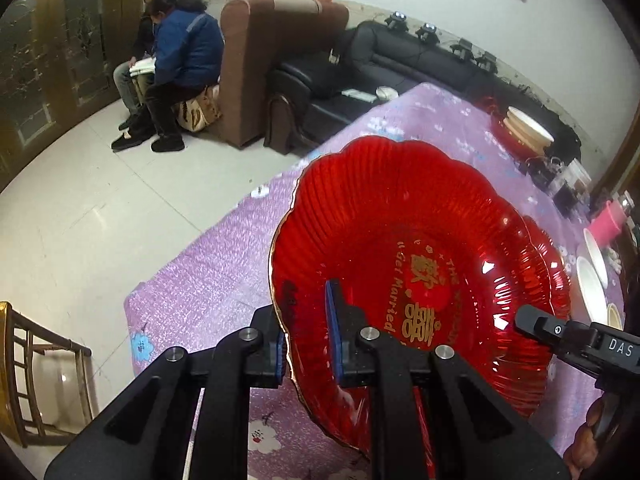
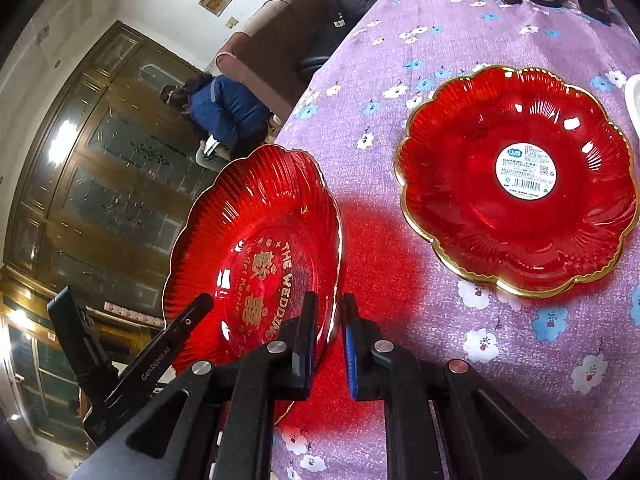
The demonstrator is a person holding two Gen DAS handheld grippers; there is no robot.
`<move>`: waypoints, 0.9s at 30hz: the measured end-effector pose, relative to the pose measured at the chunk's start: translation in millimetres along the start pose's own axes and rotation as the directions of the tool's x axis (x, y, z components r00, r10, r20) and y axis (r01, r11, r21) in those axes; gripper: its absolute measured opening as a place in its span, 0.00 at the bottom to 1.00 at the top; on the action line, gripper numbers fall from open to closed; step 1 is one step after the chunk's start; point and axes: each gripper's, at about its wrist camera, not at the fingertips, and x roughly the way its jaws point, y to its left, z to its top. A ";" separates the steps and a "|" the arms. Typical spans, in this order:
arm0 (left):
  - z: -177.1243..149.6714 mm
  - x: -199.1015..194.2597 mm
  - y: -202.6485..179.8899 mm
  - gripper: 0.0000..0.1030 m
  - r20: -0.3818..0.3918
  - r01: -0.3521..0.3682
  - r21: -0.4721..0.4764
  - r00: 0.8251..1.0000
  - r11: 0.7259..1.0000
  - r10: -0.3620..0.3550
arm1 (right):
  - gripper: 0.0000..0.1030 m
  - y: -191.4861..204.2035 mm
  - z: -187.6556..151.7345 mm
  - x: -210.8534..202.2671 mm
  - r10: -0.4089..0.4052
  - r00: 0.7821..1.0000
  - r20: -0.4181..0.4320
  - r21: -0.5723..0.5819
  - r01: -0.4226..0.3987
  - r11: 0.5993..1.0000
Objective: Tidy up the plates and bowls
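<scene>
While both claws are clamped on opposite rims of the red wedding plate (image 1: 404,248), it hangs tilted above the table's (image 2: 400,60) near edge. Left claw (image 1: 306,344) and right claw (image 2: 328,344) pinch thin scalloped edges; the plate looks like rigid, glossy glass or plastic, probably slippery and breakable. A second red plate (image 2: 516,176) lies flat nearby.

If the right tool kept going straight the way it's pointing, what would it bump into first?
Probably the purple tablecloth. The right tool is shut on the rim of the red wedding plate and points down past it at bare cloth. The other red plate lies off to the side, though depth is hard to judge.
</scene>
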 end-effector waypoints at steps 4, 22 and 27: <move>-1.4 1.4 -0.9 0.14 0.003 0.008 -0.007 1.000 1.000 -0.008 | 0.11 4.0 -1.2 -9.0 -0.002 1.000 0.017 -0.017 0.002 1.000; -11.1 8.4 -0.7 0.44 -0.060 -0.021 -0.020 0.998 1.000 0.020 | 0.61 -14.2 -4.8 -13.9 -0.003 1.000 -0.007 0.024 0.003 1.000; 5.8 -36.6 -18.1 0.80 0.095 0.034 -0.062 0.995 0.998 -0.028 | 0.79 -30.5 -5.4 -60.3 0.012 0.995 0.103 0.069 -0.019 0.997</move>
